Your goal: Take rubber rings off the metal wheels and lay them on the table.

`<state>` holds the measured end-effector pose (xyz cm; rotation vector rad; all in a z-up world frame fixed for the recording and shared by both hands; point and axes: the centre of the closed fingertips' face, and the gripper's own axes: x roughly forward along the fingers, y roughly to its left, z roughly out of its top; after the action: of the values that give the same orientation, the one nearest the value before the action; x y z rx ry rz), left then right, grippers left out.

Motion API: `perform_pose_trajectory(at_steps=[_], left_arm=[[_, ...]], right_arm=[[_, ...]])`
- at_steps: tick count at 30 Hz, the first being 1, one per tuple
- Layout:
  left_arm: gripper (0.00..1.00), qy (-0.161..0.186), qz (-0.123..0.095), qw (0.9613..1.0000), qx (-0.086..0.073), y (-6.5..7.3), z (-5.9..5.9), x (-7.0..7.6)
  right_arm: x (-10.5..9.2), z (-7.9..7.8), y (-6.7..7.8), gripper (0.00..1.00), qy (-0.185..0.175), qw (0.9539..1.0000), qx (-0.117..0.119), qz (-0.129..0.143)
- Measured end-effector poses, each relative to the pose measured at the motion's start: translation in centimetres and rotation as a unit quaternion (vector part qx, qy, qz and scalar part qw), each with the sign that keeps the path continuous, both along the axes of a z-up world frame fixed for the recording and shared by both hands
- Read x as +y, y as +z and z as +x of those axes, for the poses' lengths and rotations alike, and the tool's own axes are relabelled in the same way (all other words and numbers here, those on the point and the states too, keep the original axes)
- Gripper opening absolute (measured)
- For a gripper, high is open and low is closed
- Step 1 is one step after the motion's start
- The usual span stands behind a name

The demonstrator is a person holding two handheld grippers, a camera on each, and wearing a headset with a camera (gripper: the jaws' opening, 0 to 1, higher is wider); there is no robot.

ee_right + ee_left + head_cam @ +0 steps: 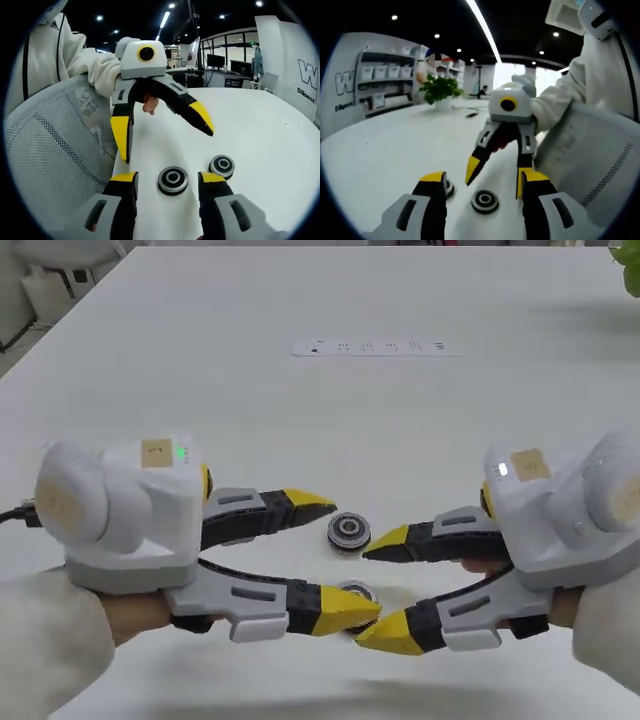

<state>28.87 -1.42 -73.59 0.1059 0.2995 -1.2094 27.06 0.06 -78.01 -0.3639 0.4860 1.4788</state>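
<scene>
Landmark: the near metal wheel (355, 592), lying flat on the white tabletop (300, 420) close to the person's edge.

1. Left hand-held gripper (355, 558): released, jaws spread wide, grasping nothing. It comes in from the left of the near metal wheel. In the head view its lower jaw tip partly covers the wheel's near side. In the left gripper view the wheel lies in the open gap between the yellow tips, clear of both.

2. Right hand-held gripper (361, 595): released, jaws spread wide, grasping nothing. It comes in from the right of the near metal wheel, tips facing those of the left hand-held gripper. In the right gripper view the wheel sits between its two tips. Contact cannot be told.

3. Far metal wheel (348, 531): flat on the tabletop, just beyond the near metal wheel, apart from it. It lies between the upper jaw tips of the two grippers, outside each gripper's own span.

4. Rubber rings: each wheel shows a dark outer band around a bright metal hub. The near wheel's rubber ring (173, 189) is seated on the wheel. The far wheel's looks the same.

5. Power strip (378, 347): white, well beyond the near metal wheel, toward the far side of the tabletop.

6. Potted plant (439, 89): on the tabletop, far beyond the near metal wheel.
</scene>
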Motion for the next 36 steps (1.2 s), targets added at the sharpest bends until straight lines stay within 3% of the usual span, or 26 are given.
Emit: perform_pose_trajectory(at_steps=[6, 10, 16, 20, 36], left_arm=[[0.53, 0.002, 0.005, 1.0000, 0.001, -0.8, 0.0, 0.1], [0.45, -0.009, 0.021, 0.9997, -0.001, -1.8, -0.5, -0.1], [0.37, -0.015, 0.035, 0.9992, 0.014, -3.4, -0.8, -0.5], [0.32, -0.016, 0.042, 0.9989, 0.015, -4.0, -0.8, -0.4], [0.19, -0.013, 0.065, 0.9977, 0.013, -5.3, -0.6, 0.0]], right_arm=[[-0.4, 0.5, -0.7, 0.42, -0.014, 0.9999, 0.005, -0.004], [-0.8, 0.4, -1.3, 0.40, -0.015, 0.9998, 0.008, -0.013], [-0.9, 0.6, -1.7, 0.36, -0.021, 0.9995, 0.015, -0.016], [-1.1, 0.6, -2.1, 0.34, -0.022, 0.9993, 0.019, -0.023], [-1.2, 0.4, -2.6, 0.27, -0.019, 0.9992, 0.024, -0.027]])
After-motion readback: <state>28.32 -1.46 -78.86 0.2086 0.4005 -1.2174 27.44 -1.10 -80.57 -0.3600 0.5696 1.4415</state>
